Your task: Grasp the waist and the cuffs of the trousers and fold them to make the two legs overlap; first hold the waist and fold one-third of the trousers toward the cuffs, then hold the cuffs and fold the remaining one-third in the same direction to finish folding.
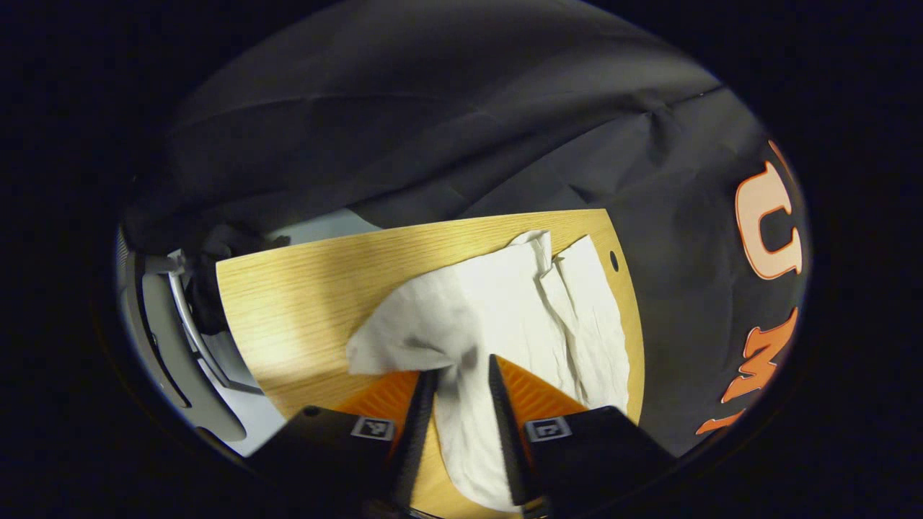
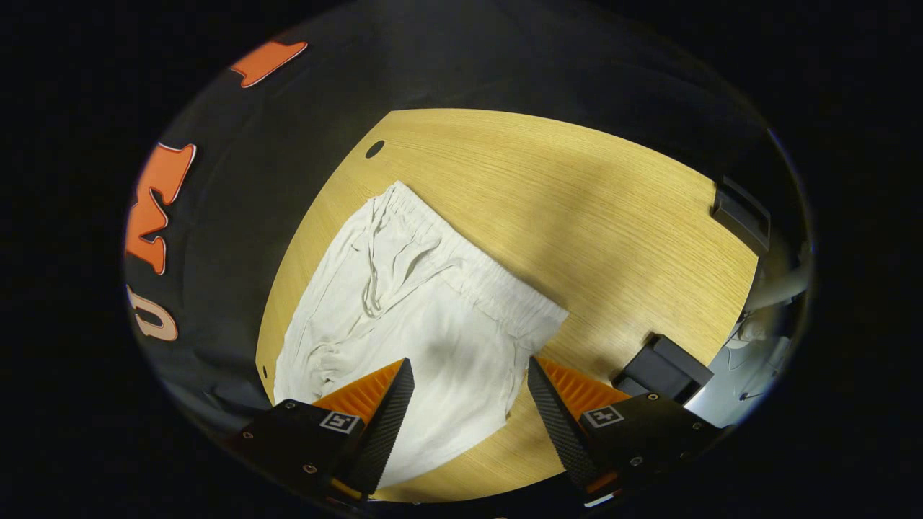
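My left gripper: fingers narrowed around a raised fold of the trousers. The cloth passes between them and looks pinched, though I can't confirm that both pads press on it. From that gap the cloth lifts off the table and bunches into a rounded hump on the near side. Past the hump, the trousers lie flat and wrinkled toward the table's far edge. Two layers show there, with a crease line between them. A small dark hole sits in the table just beyond the trousers' far corner. Off the table's other side there is a pale curved frame, and the black cloth wall hangs behind everything.

My right gripper: fingers spread wide, nothing between the pads, hovering over the near part of the trousers. I can't tell whether the tips touch the cloth. Beyond the fingers the trousers run across the table toward its far edge. The gathered elastic waistband faces the bare middle of the table, and a drawstring loop lies on the cloth beside it. A dark block sits at the table's edge near one finger, a second dark bracket farther along that edge, and a dark hole in the table beyond the waistband's far end.
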{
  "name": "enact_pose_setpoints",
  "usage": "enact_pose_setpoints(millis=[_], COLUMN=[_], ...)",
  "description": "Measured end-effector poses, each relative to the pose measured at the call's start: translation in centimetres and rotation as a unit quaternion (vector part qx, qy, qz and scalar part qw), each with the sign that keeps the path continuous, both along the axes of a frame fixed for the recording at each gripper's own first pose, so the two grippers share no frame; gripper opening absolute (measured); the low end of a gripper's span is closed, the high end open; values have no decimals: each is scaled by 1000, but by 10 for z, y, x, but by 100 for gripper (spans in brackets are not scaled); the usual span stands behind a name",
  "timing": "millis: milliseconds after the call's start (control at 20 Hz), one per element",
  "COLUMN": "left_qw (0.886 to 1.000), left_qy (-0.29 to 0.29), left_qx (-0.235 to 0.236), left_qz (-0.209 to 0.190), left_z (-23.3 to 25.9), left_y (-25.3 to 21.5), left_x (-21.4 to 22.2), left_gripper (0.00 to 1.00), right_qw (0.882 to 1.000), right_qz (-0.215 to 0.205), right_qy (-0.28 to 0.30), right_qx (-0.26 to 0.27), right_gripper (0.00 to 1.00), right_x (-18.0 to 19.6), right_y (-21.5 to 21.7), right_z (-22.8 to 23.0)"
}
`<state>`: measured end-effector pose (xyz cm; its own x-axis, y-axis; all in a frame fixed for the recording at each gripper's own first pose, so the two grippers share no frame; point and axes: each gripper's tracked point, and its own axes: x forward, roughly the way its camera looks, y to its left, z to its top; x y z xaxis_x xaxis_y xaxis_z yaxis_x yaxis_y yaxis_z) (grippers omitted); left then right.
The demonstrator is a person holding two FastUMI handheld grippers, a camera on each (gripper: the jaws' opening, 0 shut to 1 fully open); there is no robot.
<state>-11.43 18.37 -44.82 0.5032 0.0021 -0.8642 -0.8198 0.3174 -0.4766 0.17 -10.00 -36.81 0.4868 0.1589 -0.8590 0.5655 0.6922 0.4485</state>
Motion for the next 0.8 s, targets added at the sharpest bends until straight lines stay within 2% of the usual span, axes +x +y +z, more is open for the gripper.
enact_pose_setpoints(millis=[100,450,800], left_qw=[1000,1000,998], left_qy=[-3,-20,-54], left_qx=[2,1,26], left_qz=[7,18,-18], left_z=[0,21,65], left_y=[3,1,4], left_x=[3,-8,12], left_gripper=[10,6,8], right_qw=[1000,999,998], right_qz=[-6,-34,-65], right_qy=[2,5,20], right_qx=[-1,-1,0], right_gripper=[96,96,96], right_x=[-1,2,21], right_y=[-6,-25,-34], right_z=[-2,-9,-28])
